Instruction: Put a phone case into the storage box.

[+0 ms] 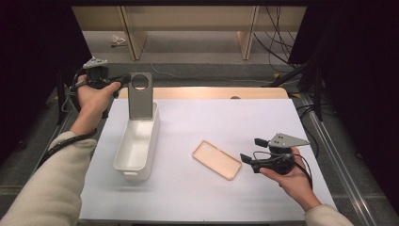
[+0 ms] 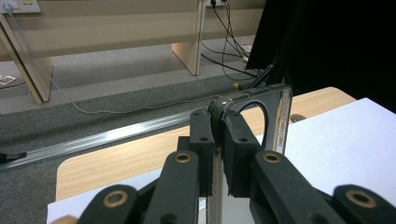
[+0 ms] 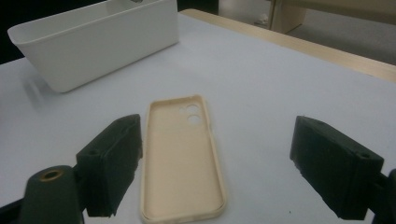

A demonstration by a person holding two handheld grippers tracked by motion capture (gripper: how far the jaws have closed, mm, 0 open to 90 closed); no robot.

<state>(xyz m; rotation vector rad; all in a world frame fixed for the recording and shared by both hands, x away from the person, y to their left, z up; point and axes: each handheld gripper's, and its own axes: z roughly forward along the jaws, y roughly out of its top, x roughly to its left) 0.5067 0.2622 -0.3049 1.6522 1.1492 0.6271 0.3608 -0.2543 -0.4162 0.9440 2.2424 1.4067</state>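
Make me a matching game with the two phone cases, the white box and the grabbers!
Things:
1. grey phone case
2. beige phone case
3. white bin
4. right gripper

States:
A. jaws open, holding nothing
B. lying flat on the table
C. pinched in the left gripper, standing up at the bin's far end
D. open-topped, left of the beige case

Pairs: 1-C, 2-B, 3-D, 4-A

From where I sit, the grey phone case (image 1: 140,96) has a plain matte back, with glossy dark edges catching light in my left gripper view. The second case (image 1: 217,159) is pale peach, uniform, no print. The bin (image 1: 137,143) is plain white inside and out. The surface (image 1: 226,122) is covered in plain white, with a light wood strip at its far edge. Both sets of jaws are black, with brass-coloured rivets. My sleeves (image 1: 47,188) are cream.
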